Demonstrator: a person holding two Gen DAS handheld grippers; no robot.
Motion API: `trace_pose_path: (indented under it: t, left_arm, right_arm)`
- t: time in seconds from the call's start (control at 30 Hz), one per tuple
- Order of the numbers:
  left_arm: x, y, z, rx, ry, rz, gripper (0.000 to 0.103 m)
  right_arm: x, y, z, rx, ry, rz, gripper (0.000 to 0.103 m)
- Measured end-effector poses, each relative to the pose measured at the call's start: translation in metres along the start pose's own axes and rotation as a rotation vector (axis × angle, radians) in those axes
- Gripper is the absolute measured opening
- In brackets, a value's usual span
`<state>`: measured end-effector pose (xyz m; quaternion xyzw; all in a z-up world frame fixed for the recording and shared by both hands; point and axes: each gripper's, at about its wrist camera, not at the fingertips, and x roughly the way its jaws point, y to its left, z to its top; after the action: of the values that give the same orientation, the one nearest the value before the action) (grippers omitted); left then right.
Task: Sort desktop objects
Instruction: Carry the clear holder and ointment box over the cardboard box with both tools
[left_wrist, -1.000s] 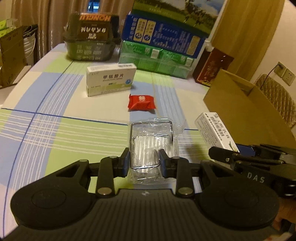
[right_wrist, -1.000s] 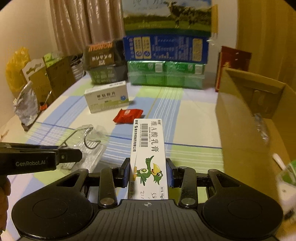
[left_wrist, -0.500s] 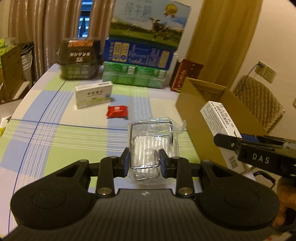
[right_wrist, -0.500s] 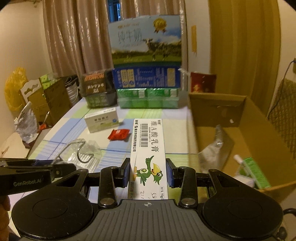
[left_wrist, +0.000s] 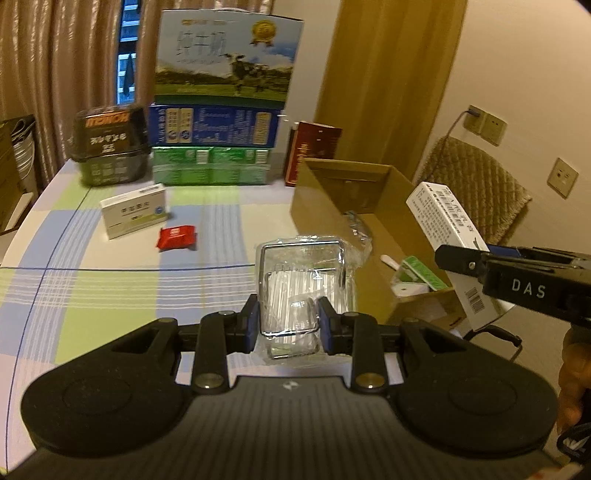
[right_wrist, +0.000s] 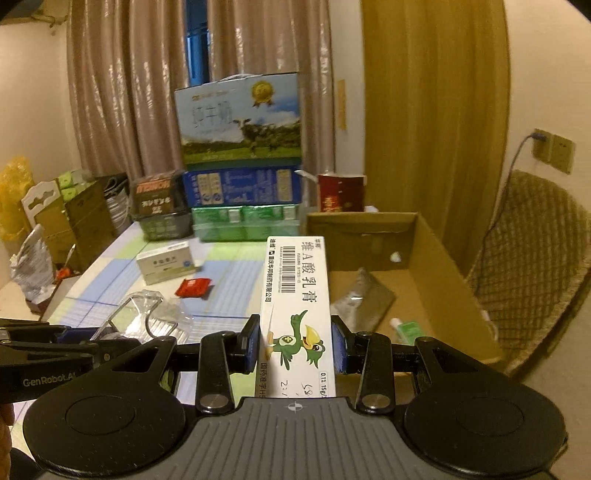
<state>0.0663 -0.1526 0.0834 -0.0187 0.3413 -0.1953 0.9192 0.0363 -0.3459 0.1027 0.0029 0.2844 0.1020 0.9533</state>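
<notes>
My left gripper (left_wrist: 288, 325) is shut on a clear plastic packet with a metal wire rack inside (left_wrist: 304, 280), held in the air above the table near the open cardboard box (left_wrist: 317, 192). My right gripper (right_wrist: 295, 349) is shut on a long white ointment box with a green bird print (right_wrist: 297, 295), held above the cardboard box's (right_wrist: 439, 251) near left corner. The ointment box (left_wrist: 443, 218) and right gripper also show at the right of the left wrist view. The clear packet (right_wrist: 147, 317) and left gripper appear at the lower left of the right wrist view.
On the checked tablecloth (left_wrist: 110, 295) lie a white medicine box (left_wrist: 135, 210) and a red sachet (left_wrist: 177, 238). Stacked cartons (left_wrist: 221, 110) and a dark basket (left_wrist: 109, 147) stand at the back. The cardboard box holds a silver pouch (right_wrist: 364, 299) and a green tube (right_wrist: 408, 328). A wicker chair (right_wrist: 532, 266) stands right.
Both grippers rose and moved right toward the cardboard box, each keeping its object. The box interior has come into view; the table items now look farther away.
</notes>
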Motion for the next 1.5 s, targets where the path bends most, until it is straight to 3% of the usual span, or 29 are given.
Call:
trace_pose_path:
  t: [0.67, 1.5]
  left_arm:
    - [0.017, -0.055, 0.010, 0.070, 0.009, -0.070, 0.027]
    - [0.077, -0.105, 0.040, 0.117, 0.029, -0.104, 0.027]
  right_arm:
    - [-0.025, -0.069, -0.010, 0.070, 0.006, -0.105, 0.035]
    - [0.026, -0.125, 0.004, 0.061, 0.063, -0.110, 0.035]
